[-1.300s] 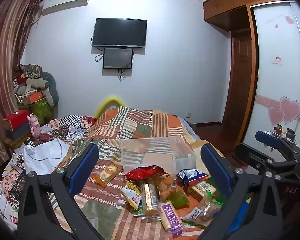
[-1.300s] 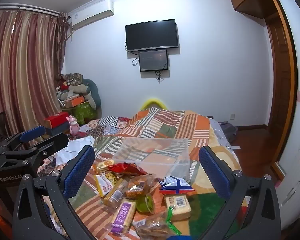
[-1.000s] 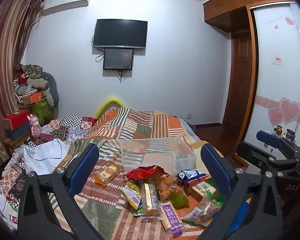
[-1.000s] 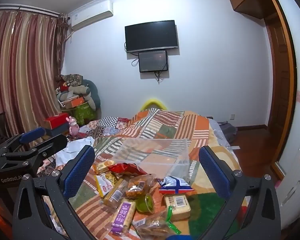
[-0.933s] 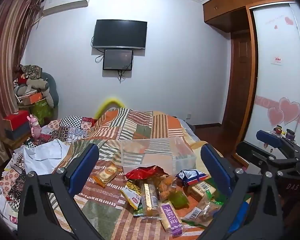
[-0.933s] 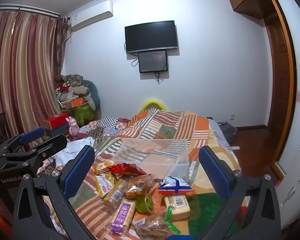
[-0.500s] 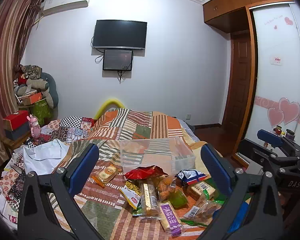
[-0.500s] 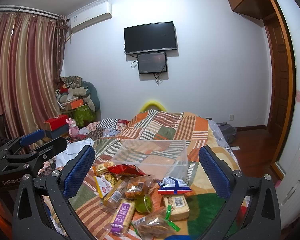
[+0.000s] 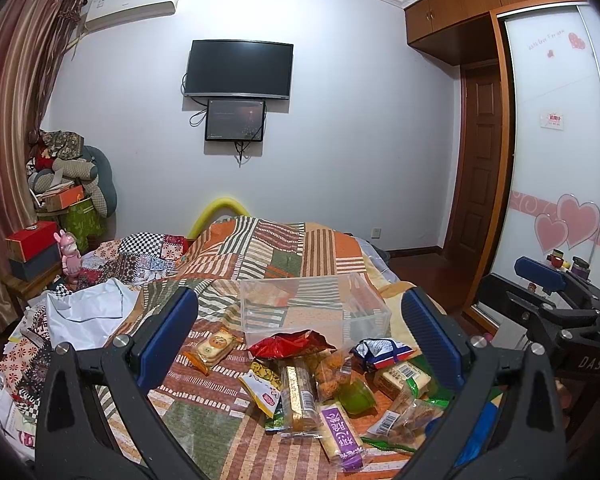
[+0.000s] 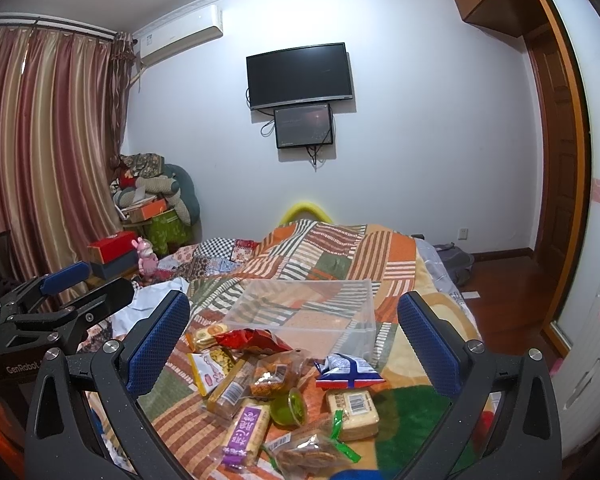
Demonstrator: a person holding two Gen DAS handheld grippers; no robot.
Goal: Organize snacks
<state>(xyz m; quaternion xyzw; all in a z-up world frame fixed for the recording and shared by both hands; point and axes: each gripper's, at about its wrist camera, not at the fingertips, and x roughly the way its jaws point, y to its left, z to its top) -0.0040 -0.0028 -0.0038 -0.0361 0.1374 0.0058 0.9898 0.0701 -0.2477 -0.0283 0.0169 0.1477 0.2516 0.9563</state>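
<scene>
Several wrapped snacks lie in a heap on the patchwork bedspread (image 9: 300, 256): a red bag (image 9: 292, 344), a purple-labelled bar (image 9: 340, 432), a green jelly cup (image 9: 356, 396) and a blue-white packet (image 9: 380, 350). The heap shows in the right wrist view too, with the red bag (image 10: 256, 338) and purple bar (image 10: 246, 428). A clear plastic box (image 9: 312, 308) stands empty just behind the heap; it also shows in the right wrist view (image 10: 304, 308). My left gripper (image 9: 300, 336) is open and empty above the heap. My right gripper (image 10: 294, 330) is open and empty, beside it on the right.
White cloth (image 9: 88, 312) and clutter lie on the bed's left side. A red box (image 9: 30, 240) and pink toy (image 9: 70, 252) stand at the left. A TV (image 9: 238, 70) hangs on the far wall. A wardrobe (image 9: 556, 160) and door (image 9: 476, 164) are at the right.
Both grippers have drifted slightly upward and back, so the snacks and box sit a little lower in view. Jaws stay open. Nothing on the bed moved.
</scene>
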